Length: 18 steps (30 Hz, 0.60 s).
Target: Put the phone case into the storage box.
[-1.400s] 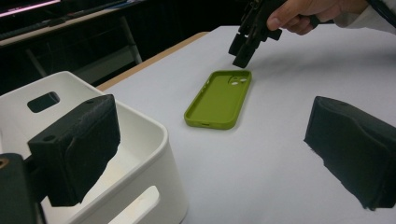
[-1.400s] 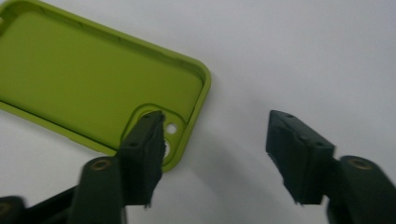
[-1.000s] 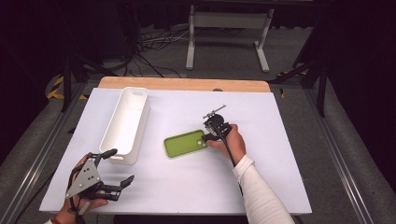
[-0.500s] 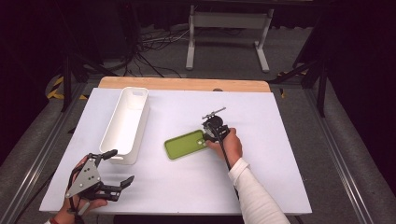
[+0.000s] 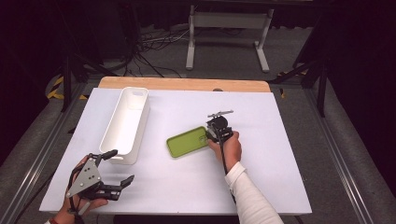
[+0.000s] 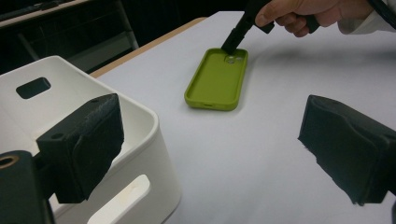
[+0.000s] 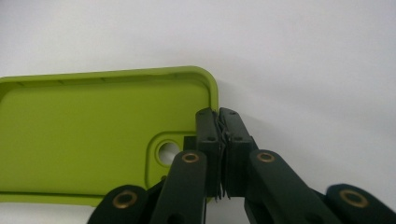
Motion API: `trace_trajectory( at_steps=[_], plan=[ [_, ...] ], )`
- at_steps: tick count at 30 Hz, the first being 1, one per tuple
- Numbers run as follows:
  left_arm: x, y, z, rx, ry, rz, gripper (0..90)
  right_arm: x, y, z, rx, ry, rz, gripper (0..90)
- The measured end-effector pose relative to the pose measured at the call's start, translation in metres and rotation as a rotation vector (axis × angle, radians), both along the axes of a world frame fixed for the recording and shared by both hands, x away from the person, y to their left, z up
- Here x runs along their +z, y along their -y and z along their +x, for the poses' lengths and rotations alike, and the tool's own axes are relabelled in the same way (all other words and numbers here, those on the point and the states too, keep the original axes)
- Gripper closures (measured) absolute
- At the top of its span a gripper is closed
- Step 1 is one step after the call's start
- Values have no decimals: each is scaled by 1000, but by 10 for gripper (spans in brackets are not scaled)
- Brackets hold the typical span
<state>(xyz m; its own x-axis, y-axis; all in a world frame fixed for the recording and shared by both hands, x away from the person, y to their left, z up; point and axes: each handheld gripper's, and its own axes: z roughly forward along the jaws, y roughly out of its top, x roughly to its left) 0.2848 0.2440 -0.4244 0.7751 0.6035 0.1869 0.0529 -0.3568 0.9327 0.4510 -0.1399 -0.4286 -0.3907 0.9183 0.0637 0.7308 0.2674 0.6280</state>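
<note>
A lime-green phone case (image 5: pixel 187 145) lies inside-up near the middle of the white table (image 5: pixel 280 116). My right gripper (image 5: pixel 207 136) points down at its right end, near the camera hole. In the right gripper view the jaws (image 7: pixel 218 114) are pinched together on the case's (image 7: pixel 93 121) thin side rim. My left gripper (image 5: pixel 120 165) hovers open near the front left corner with nothing between its fingers. In the left gripper view, its jaws (image 6: pixel 212 135) frame the case (image 6: pixel 217 79) and the other gripper (image 6: pixel 230 46) farther off.
A long white bin (image 5: pixel 123 140) stands left of the case, its near end (image 6: pixel 154 126) right beside my left gripper. A wooden strip (image 5: pixel 182 84) runs along the table's far edge. Metal rails flank the table, and dark floor with cables and a stand lies beyond.
</note>
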Motion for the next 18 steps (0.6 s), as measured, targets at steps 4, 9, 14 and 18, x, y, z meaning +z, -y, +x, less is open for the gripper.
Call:
trace_trajectory(
  at_steps=[4,9,14,18],
  plan=[
    [0,1,0,18,0,-3,68,6,6,-4,-20,56,26,884],
    [1,1,2,41,3,-7,81,11,13,-9,4,143,28,884],
    [3,2,2,44,3,-3,89,17,18,-14,15,223,35,884],
    [4,5,3,46,3,-9,90,18,20,-18,23,246,57,884]
  ],
)
